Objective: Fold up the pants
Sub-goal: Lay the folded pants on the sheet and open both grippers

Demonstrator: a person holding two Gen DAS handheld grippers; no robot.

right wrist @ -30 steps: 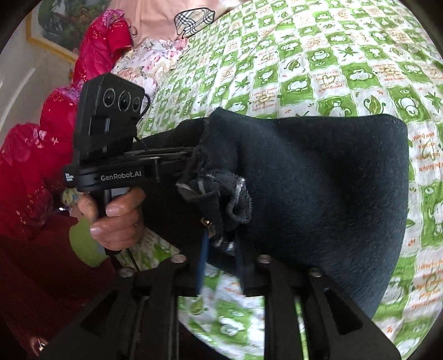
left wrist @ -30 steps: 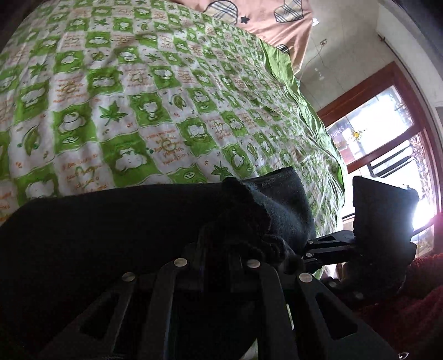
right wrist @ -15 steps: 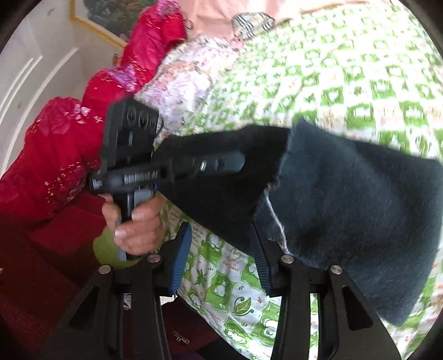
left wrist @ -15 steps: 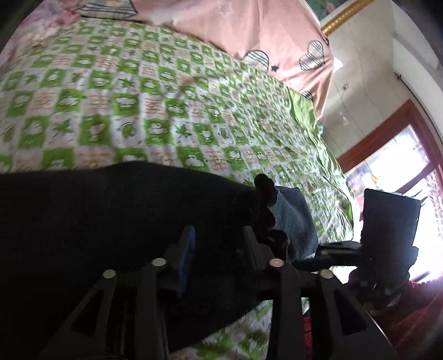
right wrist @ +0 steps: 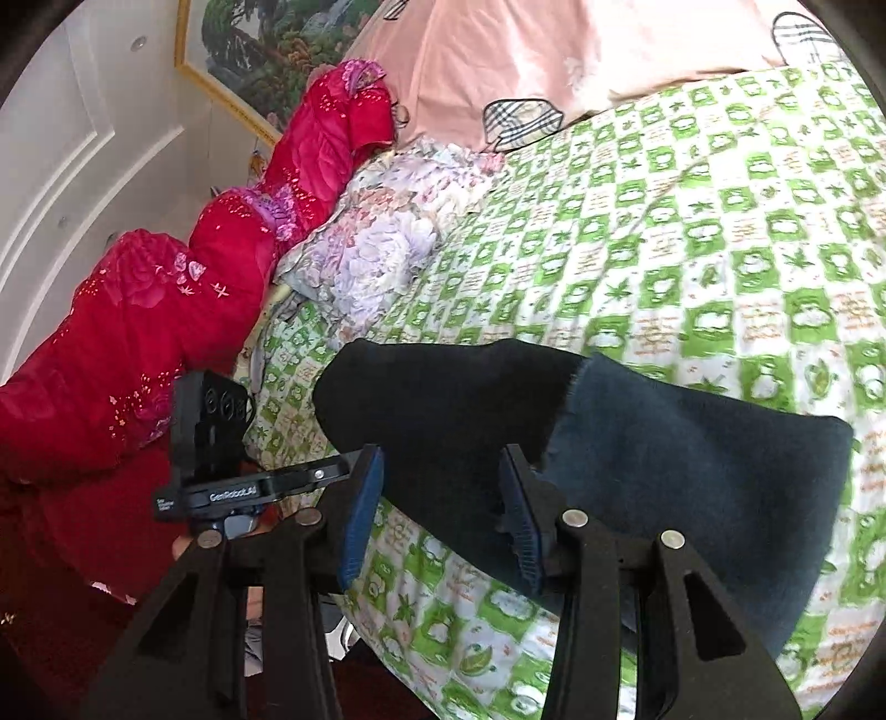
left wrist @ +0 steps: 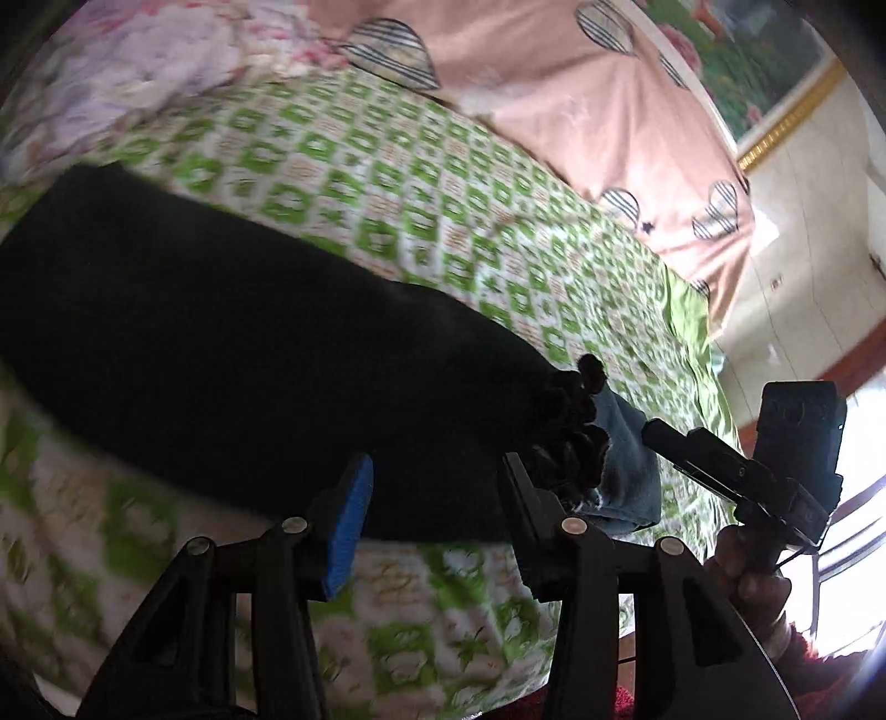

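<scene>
The pants [left wrist: 232,360] lay folded on the bed near its front edge, a long dark bundle stretched across the green-and-white checked bedsheet [left wrist: 443,221]. From the right wrist view the pants [right wrist: 692,471] showed 2 tones, a black part on the left and a dark blue fuzzy part on the right.

The left gripper [left wrist: 437,498] hung above the near edge of the pants with its jaws opening; the cloth showed behind the gap, but the blue pads did not press on it. The right gripper [right wrist: 443,498] also stood spread over the pants, its pads clear of the fabric. Each gripper appeared in the other's view, held by a hand [left wrist: 758,581] at the bedside.

Farther back on the bed lay a pink cover with striped hearts [left wrist: 581,111], a flowered pillow [right wrist: 382,243] and a red quilt [right wrist: 166,310] bunched along the far left side. A framed landscape picture [right wrist: 260,50] hung on the pale wall. A bright window with a reddish wooden frame [left wrist: 853,360] stood to the right of the bed.
</scene>
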